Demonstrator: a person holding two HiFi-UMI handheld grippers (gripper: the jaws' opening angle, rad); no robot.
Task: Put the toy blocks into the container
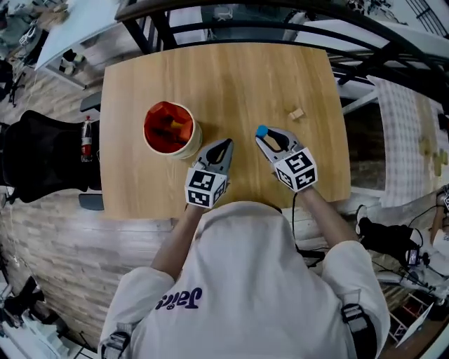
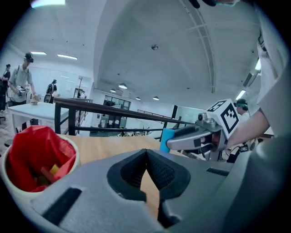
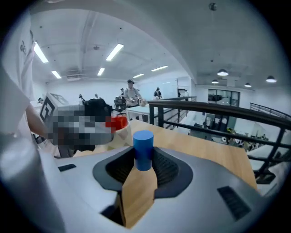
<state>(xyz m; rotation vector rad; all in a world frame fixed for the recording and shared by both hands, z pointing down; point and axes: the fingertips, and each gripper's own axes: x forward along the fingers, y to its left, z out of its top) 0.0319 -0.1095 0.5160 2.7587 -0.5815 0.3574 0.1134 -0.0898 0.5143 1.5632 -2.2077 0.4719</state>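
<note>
A blue cylinder block (image 1: pixel 262 130) stands upright between the pads of my right gripper (image 1: pixel 266 135), which is shut on it a little above the wooden table (image 1: pixel 231 77). The same blue block (image 3: pixel 143 150) shows at the jaw tips in the right gripper view. My left gripper (image 1: pixel 225 144) hovers beside it to the left, shut with nothing held, its pads meeting at the tips (image 2: pixel 146 154). The round container (image 1: pixel 191 144), lined in red and holding several blocks, stands just left of the left gripper. A small tan wooden block (image 1: pixel 297 113) lies on the table to the far right.
A black bag (image 1: pixel 42 158) and a bottle (image 1: pixel 86 139) sit off the table's left edge. Black railings (image 1: pixel 295 17) run behind the table's far edge. People stand at a white table (image 2: pixel 27 107) in the distance.
</note>
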